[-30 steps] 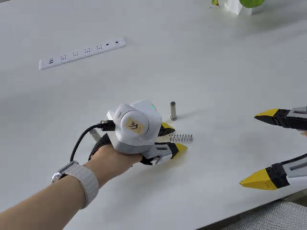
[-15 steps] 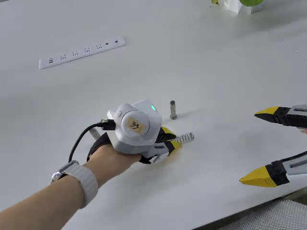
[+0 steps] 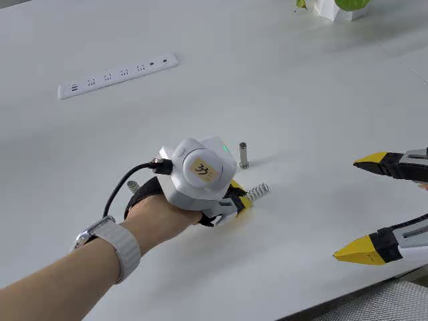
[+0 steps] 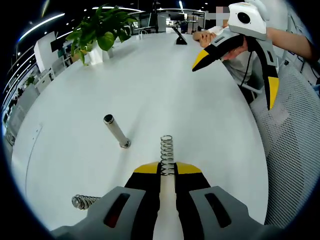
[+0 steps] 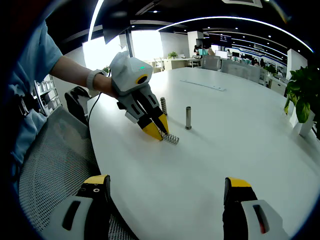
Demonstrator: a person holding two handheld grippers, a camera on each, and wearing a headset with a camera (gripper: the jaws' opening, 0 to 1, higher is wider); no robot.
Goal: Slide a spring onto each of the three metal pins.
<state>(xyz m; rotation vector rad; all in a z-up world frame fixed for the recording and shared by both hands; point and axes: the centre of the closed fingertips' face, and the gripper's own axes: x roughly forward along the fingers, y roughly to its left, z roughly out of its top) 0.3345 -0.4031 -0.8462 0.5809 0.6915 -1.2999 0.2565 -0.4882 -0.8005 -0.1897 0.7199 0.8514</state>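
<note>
My left gripper (image 3: 242, 201) (image 4: 167, 168) is shut on one end of a small steel spring (image 3: 259, 191) (image 4: 166, 148), which sticks out forward past the yellow tips, just above the white table. A bare metal pin (image 3: 243, 155) (image 4: 116, 131) (image 5: 188, 117) stands upright just beyond it. A second pin with a spring on it (image 3: 133, 186) (image 4: 85, 201) (image 5: 163, 106) stands behind the left hand. My right gripper (image 3: 358, 207) (image 5: 167, 187) is open and holds nothing, well to the right near the table's front edge.
A white power strip (image 3: 118, 74) lies at the far left of the table. A potted plant (image 3: 331, 8) (image 4: 97, 35) stands at the far edge. A mesh chair (image 3: 394, 301) (image 5: 50, 165) sits below the table's near edge.
The left gripper's jaws, open around the lying spring a second ago, have shut on it and raised its free end. The hand has rolled slightly. The right gripper has stayed put.
</note>
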